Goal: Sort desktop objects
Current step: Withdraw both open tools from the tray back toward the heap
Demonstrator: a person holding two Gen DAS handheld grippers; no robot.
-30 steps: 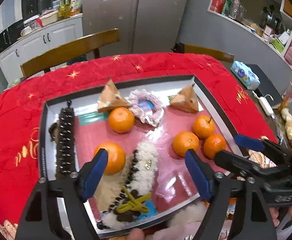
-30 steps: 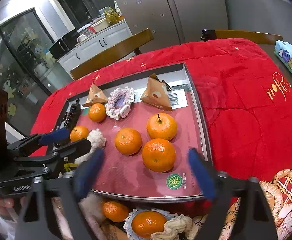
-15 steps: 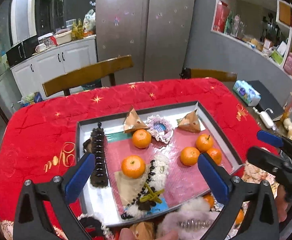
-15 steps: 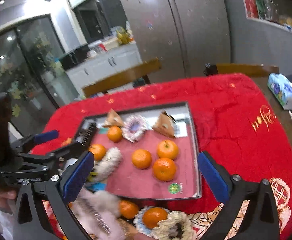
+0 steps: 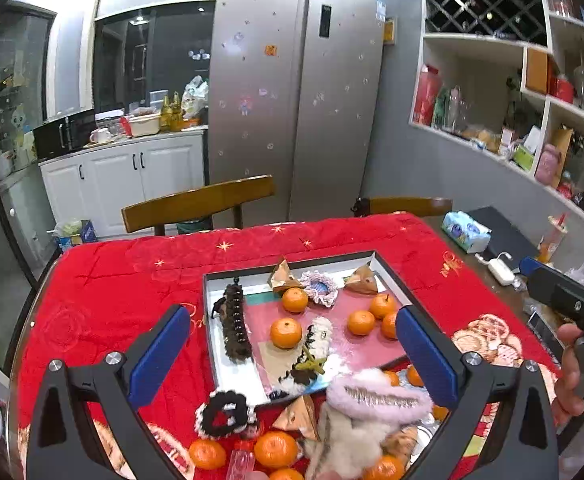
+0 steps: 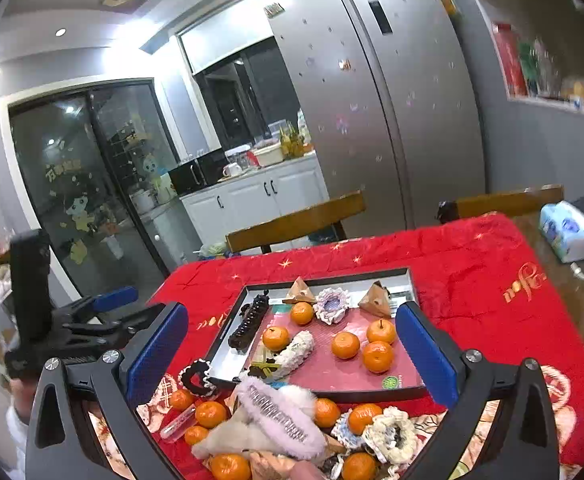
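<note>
A black-rimmed tray (image 5: 211, 320) lies on the red cloth. It holds several oranges (image 5: 286, 332), a long dark beaded clip (image 5: 234, 326), a white fluffy scrunchie (image 5: 319, 334), a lilac scrunchie (image 5: 319, 288) and two brown triangular packets (image 5: 283, 276). In front of the tray lies a loose pile: a pink fluffy hair clip (image 6: 280, 416), a black scrunchie (image 5: 224, 414), more oranges (image 6: 211, 414) and a cream scrunchie (image 6: 388, 434). My left gripper (image 5: 290, 316) hangs high above the near table edge, open and empty. My right gripper (image 6: 292, 312) is equally high, open and empty.
Two wooden chairs (image 5: 200, 204) stand behind the table, a fridge (image 5: 292, 100) behind them. A tissue pack (image 5: 466, 232) and a white charger (image 5: 500, 270) lie on the bare wood at right. A hand (image 5: 570, 380) holds the right gripper's handle.
Both grippers rose and drew back from the tray, so the whole table and the front pile now show. The left jaws spread wider.
</note>
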